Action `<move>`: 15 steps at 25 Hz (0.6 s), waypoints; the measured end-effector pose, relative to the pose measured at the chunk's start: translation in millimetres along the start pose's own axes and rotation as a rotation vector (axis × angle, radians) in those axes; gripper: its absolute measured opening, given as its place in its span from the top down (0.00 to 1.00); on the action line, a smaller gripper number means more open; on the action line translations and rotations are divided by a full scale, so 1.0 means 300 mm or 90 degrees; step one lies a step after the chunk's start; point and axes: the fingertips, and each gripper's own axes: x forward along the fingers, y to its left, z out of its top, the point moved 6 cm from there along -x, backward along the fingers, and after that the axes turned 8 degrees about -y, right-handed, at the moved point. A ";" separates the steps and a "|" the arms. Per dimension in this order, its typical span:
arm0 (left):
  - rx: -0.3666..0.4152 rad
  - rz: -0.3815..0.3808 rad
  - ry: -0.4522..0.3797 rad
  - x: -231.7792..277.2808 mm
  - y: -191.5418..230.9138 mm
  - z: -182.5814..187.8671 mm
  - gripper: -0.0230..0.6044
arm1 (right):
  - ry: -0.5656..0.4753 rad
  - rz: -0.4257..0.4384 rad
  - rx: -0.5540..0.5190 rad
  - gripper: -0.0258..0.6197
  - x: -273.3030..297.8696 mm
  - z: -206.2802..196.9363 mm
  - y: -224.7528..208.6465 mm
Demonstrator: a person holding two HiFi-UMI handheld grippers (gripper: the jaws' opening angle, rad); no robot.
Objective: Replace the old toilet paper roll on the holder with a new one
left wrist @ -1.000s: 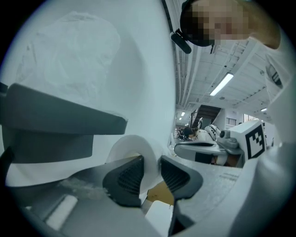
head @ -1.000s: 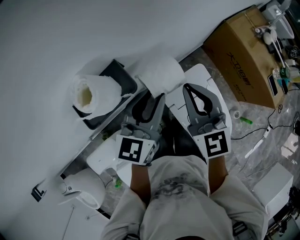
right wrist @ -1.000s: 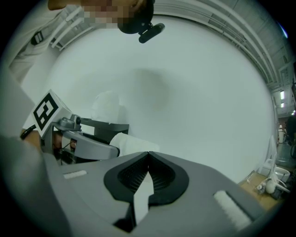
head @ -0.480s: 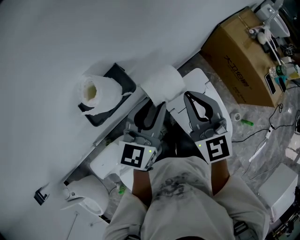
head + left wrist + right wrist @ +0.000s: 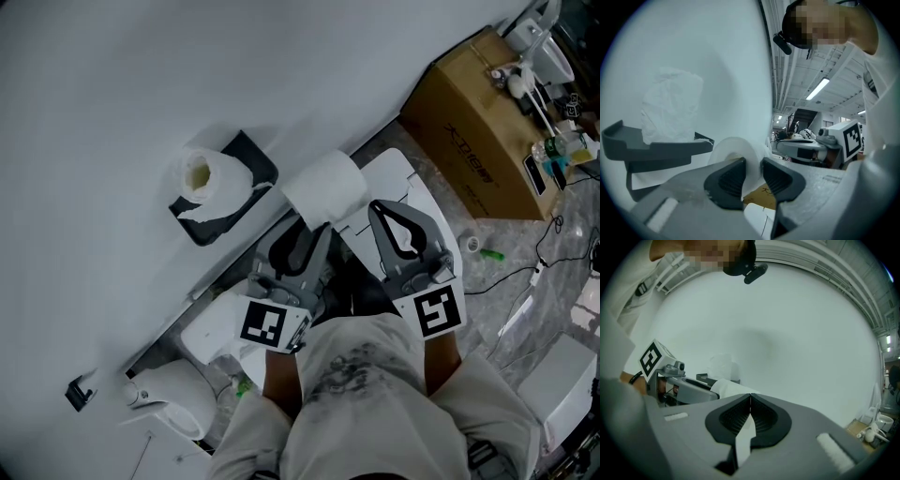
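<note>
The old roll (image 5: 211,178), ragged and white, sits on the black wall holder (image 5: 246,155). My left gripper (image 5: 312,214) is shut on the new white roll (image 5: 324,186), which it holds out to the right of the holder and apart from it. In the left gripper view the new roll (image 5: 737,149) is pinched between the dark pads (image 5: 729,178), with the holder (image 5: 651,150) and old roll (image 5: 670,108) further left. My right gripper (image 5: 387,208) is beside it, shut with nothing in it; in its own view the right gripper (image 5: 750,414) shows its pads meeting.
A white toilet (image 5: 401,176) stands below the grippers against the wall. A cardboard box (image 5: 478,122) with small items on top is at the right. Cables and a green bottle (image 5: 491,253) lie on the floor. A white fixture (image 5: 169,398) is at lower left.
Both grippers have risen a little together, the new roll still in the left one. The head view has pulled back, so holder and old roll look smaller and nearer the new roll.
</note>
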 end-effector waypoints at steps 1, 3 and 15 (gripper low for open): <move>-0.001 0.000 0.001 -0.009 -0.003 0.002 0.76 | -0.004 0.004 -0.002 0.96 0.000 0.010 0.006; 0.000 -0.002 0.003 -0.026 -0.010 0.007 0.76 | -0.011 0.011 -0.004 0.95 -0.001 0.030 0.019; 0.001 0.033 0.001 -0.152 -0.034 0.048 0.76 | -0.013 0.076 -0.012 0.94 -0.003 0.089 0.123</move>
